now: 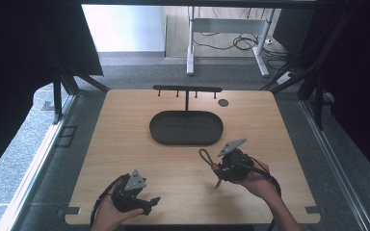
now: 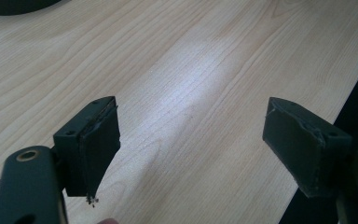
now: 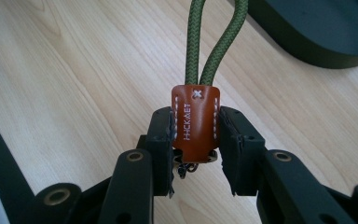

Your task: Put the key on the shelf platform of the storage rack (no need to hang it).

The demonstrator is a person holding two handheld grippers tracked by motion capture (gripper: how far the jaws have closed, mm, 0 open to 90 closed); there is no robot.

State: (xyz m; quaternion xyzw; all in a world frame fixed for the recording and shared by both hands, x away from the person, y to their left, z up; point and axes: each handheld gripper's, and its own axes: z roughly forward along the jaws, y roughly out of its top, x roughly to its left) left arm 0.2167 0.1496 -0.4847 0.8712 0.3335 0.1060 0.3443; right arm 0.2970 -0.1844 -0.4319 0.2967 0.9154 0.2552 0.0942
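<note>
High view: wooden table, black oval tray at centre-far, with a black T-shaped hook rack rising from its far side. Small dark disc on the table right of the rack. Left gripper sits near the front edge, left of centre, held low by the left hand; jaws look spread, nothing between them. Right gripper is in front of the tray's right end, held by the right hand. A cord loop sticks out from its tip toward the tray, above the table.

Left gripper view: jaws wide apart, empty. Bare wood between them. Table edge runs along the right side, just beside the right jaw. Sliver of tray at top left.

Right gripper view: jaws closed on a brown leather tab with white stitching and stamped lettering. Pads touch both sides of the tab. Green braided cord comes out of the tab's top as two strands, forming the loop. Small metal hardware hangs below the tab, too hidden to identify. Tray at top right, near the cord but apart from it.
</note>
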